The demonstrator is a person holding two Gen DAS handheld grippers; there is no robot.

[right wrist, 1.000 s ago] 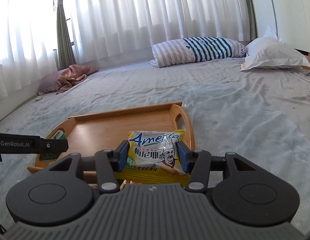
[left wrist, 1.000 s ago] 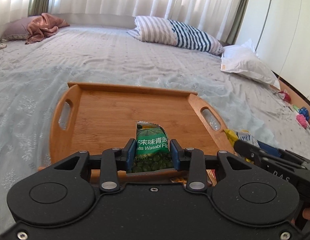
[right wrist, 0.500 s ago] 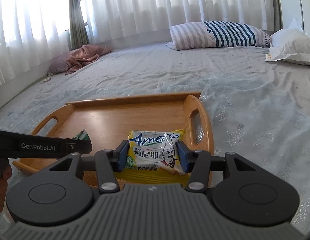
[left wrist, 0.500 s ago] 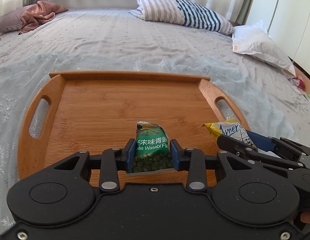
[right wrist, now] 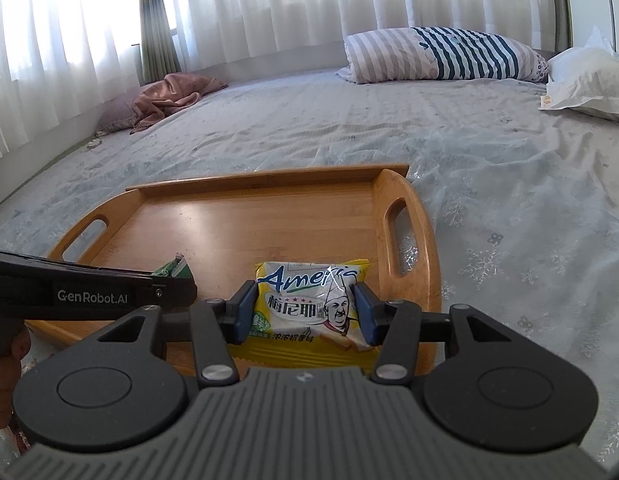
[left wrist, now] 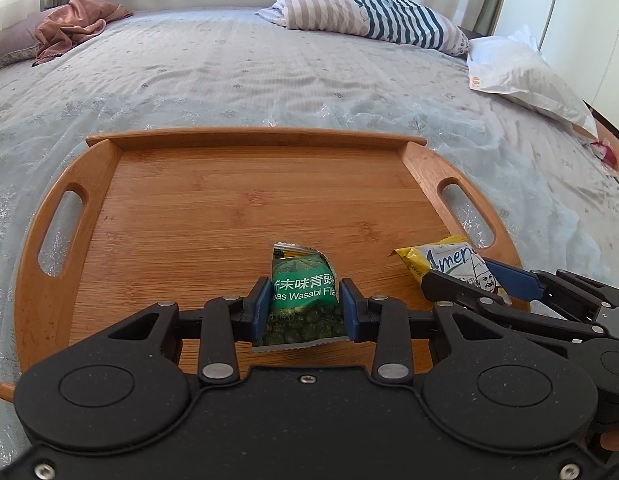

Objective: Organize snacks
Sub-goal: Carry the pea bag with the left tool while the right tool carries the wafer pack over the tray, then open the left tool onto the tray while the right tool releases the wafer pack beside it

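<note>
We've got the green foil wasabi pea packet (left wrist: 303, 294) pinched in our left gripper (left wrist: 305, 308) and the yellow wafer packet (right wrist: 309, 304) clamped in our right gripper (right wrist: 307, 314), both over the near edge of the oval bamboo tray (left wrist: 213, 204) on the bed (left wrist: 229, 72).

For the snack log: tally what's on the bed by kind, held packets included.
Snack packets: 2, green wasabi peas packet and yellow biscuit packet
Wooden trays: 1
Pillows: 3, striped pillow, white pillow, mauve pillow
Pink cloths: 1
Total: 7
</note>
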